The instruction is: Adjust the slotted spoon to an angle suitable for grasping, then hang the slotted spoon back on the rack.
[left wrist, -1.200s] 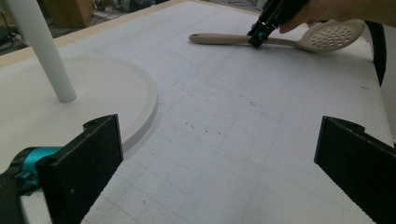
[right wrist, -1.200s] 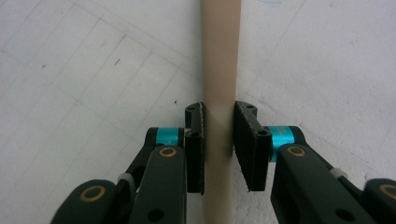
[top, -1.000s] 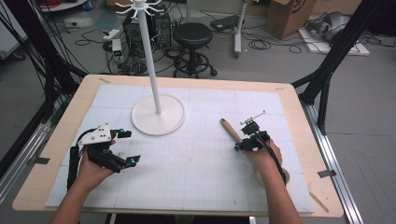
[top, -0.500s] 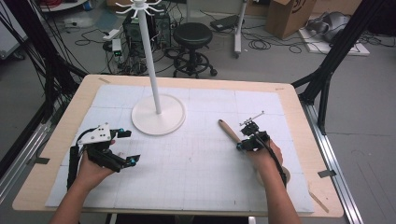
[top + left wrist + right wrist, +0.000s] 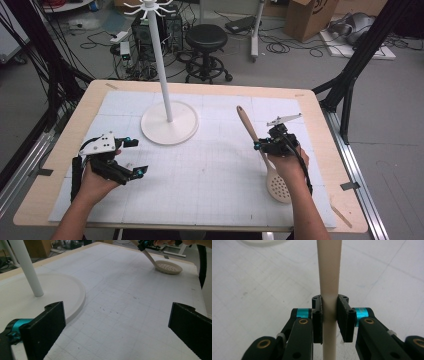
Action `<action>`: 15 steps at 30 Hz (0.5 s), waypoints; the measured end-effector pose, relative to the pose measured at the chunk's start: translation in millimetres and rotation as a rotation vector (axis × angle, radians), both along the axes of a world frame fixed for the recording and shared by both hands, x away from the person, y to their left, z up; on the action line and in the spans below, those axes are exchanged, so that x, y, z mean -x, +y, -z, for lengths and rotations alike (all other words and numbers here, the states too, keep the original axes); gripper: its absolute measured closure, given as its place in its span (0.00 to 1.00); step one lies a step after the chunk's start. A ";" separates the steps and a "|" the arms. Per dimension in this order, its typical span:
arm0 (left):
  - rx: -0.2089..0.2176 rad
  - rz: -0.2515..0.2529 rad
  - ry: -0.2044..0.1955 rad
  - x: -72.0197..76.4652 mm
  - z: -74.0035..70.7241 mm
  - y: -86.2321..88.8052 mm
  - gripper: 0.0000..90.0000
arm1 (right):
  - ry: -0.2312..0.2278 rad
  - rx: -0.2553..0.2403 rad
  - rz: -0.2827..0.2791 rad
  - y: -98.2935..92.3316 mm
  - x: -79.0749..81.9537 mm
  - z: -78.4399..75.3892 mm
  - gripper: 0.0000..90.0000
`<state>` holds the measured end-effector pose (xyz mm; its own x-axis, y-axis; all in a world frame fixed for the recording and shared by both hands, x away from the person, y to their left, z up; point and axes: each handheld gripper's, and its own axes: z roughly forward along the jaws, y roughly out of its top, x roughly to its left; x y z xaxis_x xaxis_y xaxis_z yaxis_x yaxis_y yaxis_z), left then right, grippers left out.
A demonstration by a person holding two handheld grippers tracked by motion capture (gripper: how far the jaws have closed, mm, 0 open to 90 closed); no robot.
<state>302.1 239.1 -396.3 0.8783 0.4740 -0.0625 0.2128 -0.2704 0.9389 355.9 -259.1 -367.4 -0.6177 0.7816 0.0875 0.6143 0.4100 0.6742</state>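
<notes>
One slotted spoon (image 5: 262, 152) is the whole game here, and I've got it: my right gripper (image 5: 272, 145) is pinching its pale, smooth handle partway along, pads pressed flat on both sides in the right gripper view (image 5: 329, 315), the jaws having just closed on it. The long axis runs from the rounded handle tip, pointing toward the far edge of the table (image 5: 210, 87), back to the round perforated bowl near the front right corner. That bowl looks to be resting on the white gridded mat (image 5: 210, 175) while the handle end rides higher, so the spoon sits tilted, tip up. It reads as light wood or cream plastic, matte, straight-shafted.

Now the relation that counts: the white stand (image 5: 162, 75) is to the left and farther off from my grip, a slim upright pole on a broad flat disc base, pegs at the top. The handle tip already aims roughly that way, and the right hand is clearly the nearer one.

My left gripper (image 5: 134, 159) waits near the front left of the mat, jaws spread wide with nothing between them.
</notes>
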 end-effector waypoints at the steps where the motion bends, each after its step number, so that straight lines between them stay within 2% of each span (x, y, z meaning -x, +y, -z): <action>1: 0.002 -0.004 0.002 -0.1 0.3 -0.5 0.02 | -0.006 -0.008 0.001 0.2 1.0 -3.0 0.85; 4: -0.008 -0.004 0.005 -0.6 0.7 -0.6 0.02 | -0.049 -0.039 -0.014 -0.2 4.6 -16.0 0.85; 6: -0.006 -0.006 0.002 -0.1 0.3 -0.7 0.02 | -0.065 -0.069 -0.020 -0.5 6.6 -22.4 0.85; 15: -0.002 -0.006 -0.002 0.0 -1.4 -0.1 0.02 | -0.142 -0.143 -0.049 0.6 14.0 -47.2 0.85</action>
